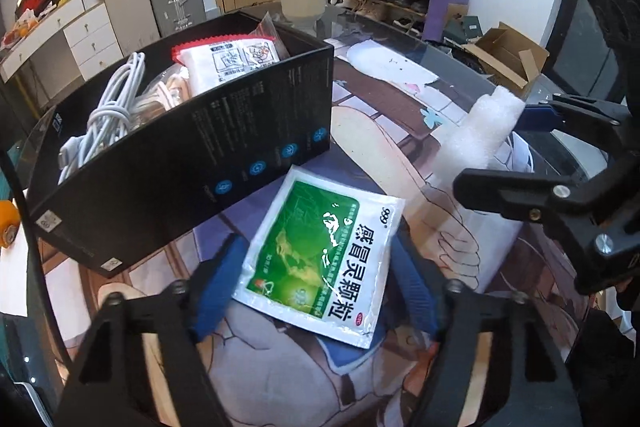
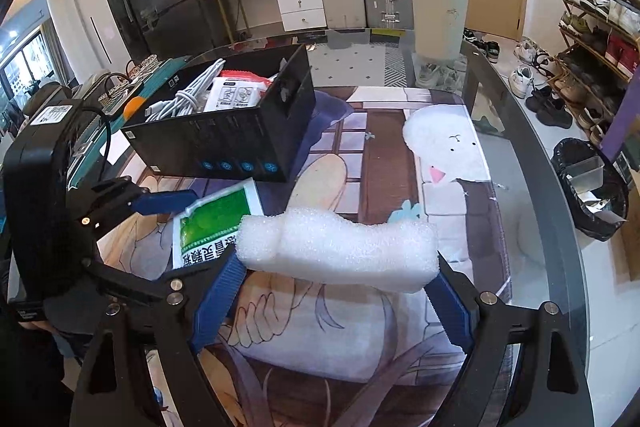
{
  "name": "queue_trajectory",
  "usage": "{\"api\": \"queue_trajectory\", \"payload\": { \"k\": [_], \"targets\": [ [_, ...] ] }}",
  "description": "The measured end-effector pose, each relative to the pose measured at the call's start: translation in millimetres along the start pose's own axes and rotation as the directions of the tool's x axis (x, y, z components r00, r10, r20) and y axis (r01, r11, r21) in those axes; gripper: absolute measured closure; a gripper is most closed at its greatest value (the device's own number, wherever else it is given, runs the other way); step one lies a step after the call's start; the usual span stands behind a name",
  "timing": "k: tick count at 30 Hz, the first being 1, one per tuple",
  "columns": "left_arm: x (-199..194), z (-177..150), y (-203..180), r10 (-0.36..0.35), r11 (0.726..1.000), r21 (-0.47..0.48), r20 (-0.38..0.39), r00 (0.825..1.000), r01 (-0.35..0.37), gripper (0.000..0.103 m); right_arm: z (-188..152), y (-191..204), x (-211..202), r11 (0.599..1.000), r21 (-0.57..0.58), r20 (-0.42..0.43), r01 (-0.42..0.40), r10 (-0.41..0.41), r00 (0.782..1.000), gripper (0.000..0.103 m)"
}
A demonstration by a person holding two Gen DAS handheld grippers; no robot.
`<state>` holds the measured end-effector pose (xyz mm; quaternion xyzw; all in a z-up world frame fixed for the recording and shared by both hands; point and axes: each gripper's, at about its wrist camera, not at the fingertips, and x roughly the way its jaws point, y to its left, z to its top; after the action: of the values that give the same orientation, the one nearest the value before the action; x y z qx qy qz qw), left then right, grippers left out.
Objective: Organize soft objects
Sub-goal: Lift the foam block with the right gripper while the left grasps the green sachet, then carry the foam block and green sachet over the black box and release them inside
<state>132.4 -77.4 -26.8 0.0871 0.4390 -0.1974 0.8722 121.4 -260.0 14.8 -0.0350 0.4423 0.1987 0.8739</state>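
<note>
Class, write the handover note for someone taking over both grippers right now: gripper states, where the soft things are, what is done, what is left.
Left gripper: open, fingers either side of the green sachet, which lies flat on the mat beside the black box. Not gripped yet.
Right gripper: its fingers touch both ends of the white foam; whether it is lifted off the mat is unclear.
Done: cables and a white packet are in the box.
Left: grip the sachet and box it, then box the foam.
</note>
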Motion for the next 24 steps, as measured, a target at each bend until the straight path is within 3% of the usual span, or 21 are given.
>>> {"api": "queue_trajectory", "payload": {
  "k": [3, 6, 12, 24],
  "targets": [
    [-4.0, -3.8, 3.3, 0.0, 1.0, -0.012, 0.012, 1.0, 0.0, 0.064, -0.8, 3.9, 1.3, 1.0, -0.008, -0.003, -0.007, 0.007, 1.0, 0.015],
    [-9.2, -7.5, 5.1, 0.004, 1.0, -0.021, 0.024, 1.0, -0.003, 0.074, -1.3, 8.6, 2.4, 1.0, -0.017, -0.005, -0.013, 0.013, 1.0, 0.015],
    [-19.4, -12.2, 13.6, -0.012, 0.996, -0.092, 0.041, 0.999, 0.016, 0.077, -0.2, 19.5, 0.7, 0.998, -0.048, 0.006, -0.027, 0.027, 1.0, 0.015],
    [-75.1, -20.3, 42.0, 0.039, 0.978, -0.21, 0.176, 0.984, -0.001, 0.077, 11.6, 48.7, -9.3, 0.989, -0.138, 0.055, -0.046, 0.054, 0.997, 0.015]
  ]
}}
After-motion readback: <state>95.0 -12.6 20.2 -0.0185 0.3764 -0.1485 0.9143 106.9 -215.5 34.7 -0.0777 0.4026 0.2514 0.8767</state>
